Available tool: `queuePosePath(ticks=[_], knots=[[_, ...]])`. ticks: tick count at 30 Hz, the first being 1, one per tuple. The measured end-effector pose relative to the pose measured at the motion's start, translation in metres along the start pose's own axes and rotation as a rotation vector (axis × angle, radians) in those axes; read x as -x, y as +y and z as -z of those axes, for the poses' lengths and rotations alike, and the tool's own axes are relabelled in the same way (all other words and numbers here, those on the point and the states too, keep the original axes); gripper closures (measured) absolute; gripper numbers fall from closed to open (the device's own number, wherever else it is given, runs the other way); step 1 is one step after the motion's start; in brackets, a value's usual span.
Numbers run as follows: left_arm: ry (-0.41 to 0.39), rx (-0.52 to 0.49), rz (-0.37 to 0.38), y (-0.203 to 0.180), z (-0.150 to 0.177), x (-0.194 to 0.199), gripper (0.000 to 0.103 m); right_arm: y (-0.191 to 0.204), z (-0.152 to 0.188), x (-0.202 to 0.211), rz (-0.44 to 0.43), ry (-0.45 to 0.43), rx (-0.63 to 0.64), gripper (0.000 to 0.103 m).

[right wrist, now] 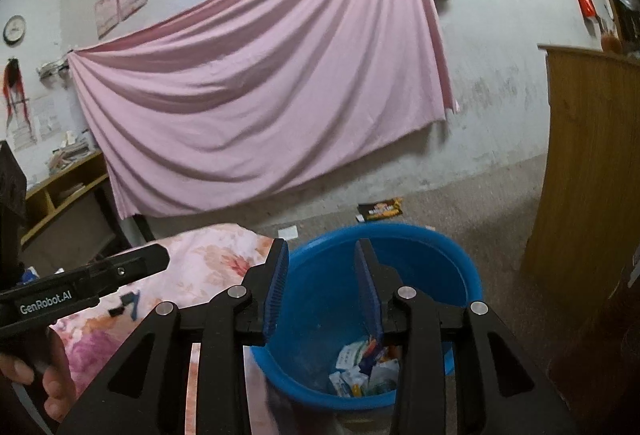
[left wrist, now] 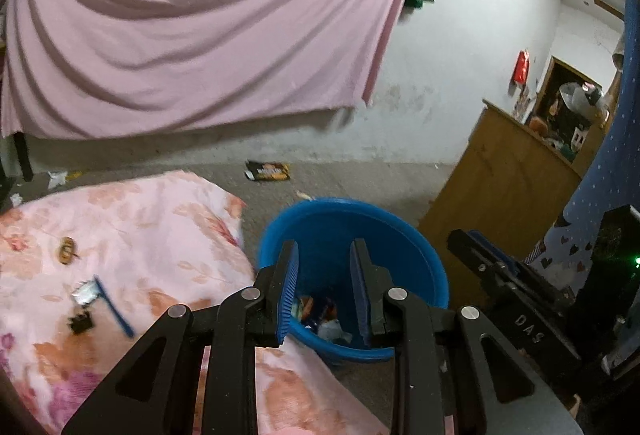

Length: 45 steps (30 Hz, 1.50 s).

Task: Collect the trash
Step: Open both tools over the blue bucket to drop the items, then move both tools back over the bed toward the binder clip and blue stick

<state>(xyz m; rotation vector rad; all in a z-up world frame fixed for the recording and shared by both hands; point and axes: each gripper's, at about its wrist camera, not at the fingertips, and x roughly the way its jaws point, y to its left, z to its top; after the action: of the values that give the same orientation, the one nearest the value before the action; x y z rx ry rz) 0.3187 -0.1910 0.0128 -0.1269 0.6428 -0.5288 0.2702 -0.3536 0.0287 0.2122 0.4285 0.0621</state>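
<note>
A blue bucket (left wrist: 400,235) stands on the floor beside the bed, with wrappers (left wrist: 320,315) at its bottom; it also shows in the right wrist view (right wrist: 420,247) with its wrappers (right wrist: 360,371). My left gripper (left wrist: 325,251) is open and empty above the bucket's mouth. My right gripper (right wrist: 322,251) is open and empty above the bucket too. On the floral blanket (left wrist: 140,219) lie a silver wrapper (left wrist: 85,293), a blue stick (left wrist: 114,307), a small black piece (left wrist: 81,323) and a brown scrap (left wrist: 66,250). A black-and-yellow packet (left wrist: 269,171) lies on the floor, also in the right wrist view (right wrist: 380,211).
A wooden cabinet (left wrist: 504,187) stands right of the bucket. A pink sheet (left wrist: 192,35) hangs on the far wall. White paper scraps (left wrist: 56,179) lie on the floor at left, and one (right wrist: 289,232) behind the bed. A low shelf (right wrist: 60,195) stands at left.
</note>
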Motion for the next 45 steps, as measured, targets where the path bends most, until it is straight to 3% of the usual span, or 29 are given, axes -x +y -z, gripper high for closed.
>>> queuePosePath(ticks=[3,6,9,11,12,14,16,19,27,35,39,45], knots=[[-0.050,-0.006,-0.029,0.012,-0.001,0.022,0.079,0.016,-0.009,0.008,-0.026,-0.040,0.013,0.067],[-0.114,-0.013,-0.067,0.027,-0.003,0.051,0.071,0.035,-0.018,0.015,-0.055,-0.082,0.027,0.060],[-0.185,-0.014,-0.105,0.043,-0.005,0.081,0.064,0.058,-0.024,0.020,-0.079,-0.131,0.041,0.045],[-0.230,-0.008,-0.133,0.055,-0.005,0.101,0.050,0.073,-0.027,0.024,-0.096,-0.165,0.044,0.020],[-0.257,-0.004,-0.150,0.062,-0.005,0.113,0.046,0.080,-0.028,0.026,-0.109,-0.185,0.043,0.018],[-0.303,-0.002,-0.180,0.072,-0.002,0.132,0.025,0.095,-0.031,0.028,-0.143,-0.213,0.050,0.013],[-0.352,0.014,-0.212,0.083,0.002,0.150,0.011,0.110,-0.033,0.027,-0.163,-0.221,0.059,0.006],[-0.425,0.046,-0.274,0.100,0.009,0.177,0.002,0.130,-0.031,0.027,-0.205,-0.253,0.083,0.000],[-0.477,0.015,-0.391,0.132,0.032,0.213,0.002,0.173,-0.014,0.038,-0.300,-0.345,0.149,0.000],[-0.481,-0.024,-0.457,0.148,0.052,0.202,0.002,0.192,-0.003,0.025,-0.331,-0.335,0.235,0.000],[-0.459,-0.028,-0.449,0.159,0.055,0.186,0.002,0.198,0.008,0.013,-0.319,-0.306,0.317,0.000],[-0.352,-0.005,-0.385,0.175,0.056,0.156,0.002,0.198,0.020,-0.018,-0.314,-0.180,0.379,0.000]])
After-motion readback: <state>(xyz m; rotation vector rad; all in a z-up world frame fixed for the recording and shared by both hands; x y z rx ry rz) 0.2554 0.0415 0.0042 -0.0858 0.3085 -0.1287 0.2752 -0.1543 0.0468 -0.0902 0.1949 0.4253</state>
